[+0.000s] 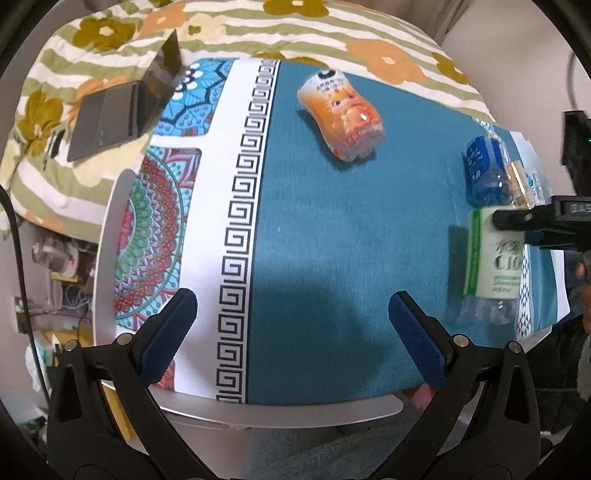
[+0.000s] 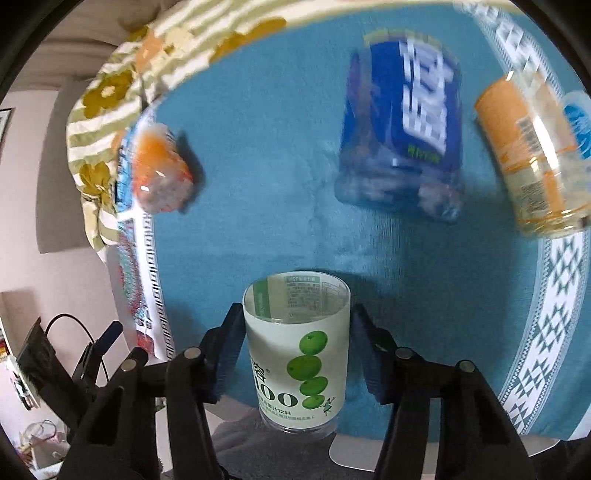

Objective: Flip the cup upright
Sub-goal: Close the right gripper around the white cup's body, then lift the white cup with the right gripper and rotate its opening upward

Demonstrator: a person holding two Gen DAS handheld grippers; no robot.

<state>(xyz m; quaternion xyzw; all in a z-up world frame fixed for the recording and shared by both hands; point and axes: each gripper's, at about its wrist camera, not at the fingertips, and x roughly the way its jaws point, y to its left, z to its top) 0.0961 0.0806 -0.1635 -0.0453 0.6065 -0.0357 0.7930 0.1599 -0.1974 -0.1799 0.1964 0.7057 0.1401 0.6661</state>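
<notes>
Right wrist view, nearest: your right gripper (image 2: 297, 345) is clamped on the green-label cup (image 2: 301, 350), one blue pad (image 2: 229, 350) pressed to each side of its frosted wall. The cup's open mouth points away from the camera and its clear base towards it; the base overhangs the near edge of the teal tablecloth (image 2: 266, 177). Beyond the cup, all blurred: an orange cup (image 2: 159, 173) to the left, a blue-label cup (image 2: 402, 125) ahead, and an orange-banded clear cup (image 2: 535, 155) to the right, each lying on its side on the cloth.

Left wrist view, nearest: your left gripper (image 1: 291, 332) hangs over the near part of the cloth with its fingers (image 1: 170, 328) spread wide apart and nothing between them. The white table (image 1: 295, 411) edge shows just below the cloth. At mid-right, the green-label cup appears held at the cloth's right side by the right gripper's black fingers, with the blue-label cup just beyond it. Farther off, the orange cup lies alone mid-cloth. Farthest, an open laptop (image 1: 122, 110) rests on a flowered bedcover (image 1: 258, 33).
</notes>
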